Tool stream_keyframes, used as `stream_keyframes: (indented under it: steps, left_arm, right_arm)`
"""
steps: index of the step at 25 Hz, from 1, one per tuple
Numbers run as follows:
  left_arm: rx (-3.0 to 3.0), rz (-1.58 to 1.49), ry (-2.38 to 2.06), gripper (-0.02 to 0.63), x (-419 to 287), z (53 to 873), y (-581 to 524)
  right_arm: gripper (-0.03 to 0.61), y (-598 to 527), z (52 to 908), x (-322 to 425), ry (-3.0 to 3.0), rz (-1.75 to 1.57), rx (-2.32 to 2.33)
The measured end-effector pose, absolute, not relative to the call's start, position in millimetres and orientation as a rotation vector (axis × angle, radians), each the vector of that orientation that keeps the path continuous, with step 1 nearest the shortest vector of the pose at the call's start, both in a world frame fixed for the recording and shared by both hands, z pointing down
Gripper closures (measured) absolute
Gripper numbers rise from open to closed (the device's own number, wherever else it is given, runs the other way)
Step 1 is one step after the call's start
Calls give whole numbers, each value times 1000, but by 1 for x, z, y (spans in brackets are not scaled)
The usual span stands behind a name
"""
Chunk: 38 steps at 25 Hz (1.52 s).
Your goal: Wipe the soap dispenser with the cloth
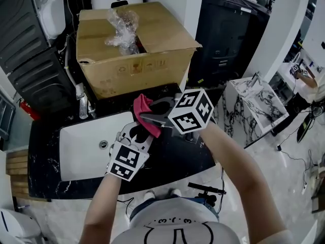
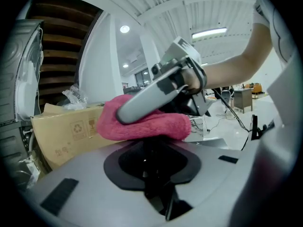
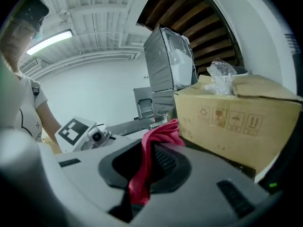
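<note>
In the head view my left gripper (image 1: 136, 132) is over the black counter beside the sink, shut on a dark thing, apparently the soap dispenser (image 1: 135, 134). In the left gripper view that dark body (image 2: 150, 161) fills the gap between the jaws, and most of it is hidden. The pink-red cloth (image 1: 144, 112) lies folded over its top (image 2: 142, 122). My right gripper (image 1: 148, 118) comes in from the right, shut on the cloth. In the right gripper view the cloth (image 3: 147, 164) hangs between the jaws, with the left gripper (image 3: 78, 132) behind it.
A big cardboard box (image 1: 134, 50) with crumpled plastic wrap (image 1: 123, 29) stands at the back of the counter (image 1: 175, 159). The white sink (image 1: 81, 149) and its tap (image 1: 82, 103) are to the left. A marbled stand (image 1: 259, 103) is off the counter's right edge.
</note>
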<state>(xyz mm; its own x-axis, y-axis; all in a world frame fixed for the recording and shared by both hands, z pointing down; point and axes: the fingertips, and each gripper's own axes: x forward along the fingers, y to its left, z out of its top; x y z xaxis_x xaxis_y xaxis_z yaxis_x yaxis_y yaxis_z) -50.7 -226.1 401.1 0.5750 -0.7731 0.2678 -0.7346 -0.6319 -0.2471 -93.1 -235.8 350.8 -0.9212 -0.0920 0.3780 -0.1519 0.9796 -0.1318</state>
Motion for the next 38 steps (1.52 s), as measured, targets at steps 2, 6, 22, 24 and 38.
stream_keyframes:
  steps: [2, 6, 22, 24, 38]
  left_arm:
    - [-2691, -543, 1276, 520, -47, 402, -226]
    - [-2704, -535, 1293, 520, -46, 405, -227]
    - [-2737, -369, 1565, 520, -76, 407, -248]
    - [-2720, -294, 1629, 520, -85, 400, -254]
    - [-2634, -87, 2038, 520, -138, 411, -351]
  right_arm:
    - [528, -244, 352, -100, -2724, 223, 190]
    - [527, -255, 360, -111, -2674, 179, 243]
    - [528, -266, 382, -34, -2593, 288, 541]
    - [527, -270, 373, -16, -2648, 321, 657]
    - [526, -281, 347, 42, -2871, 574, 1005]
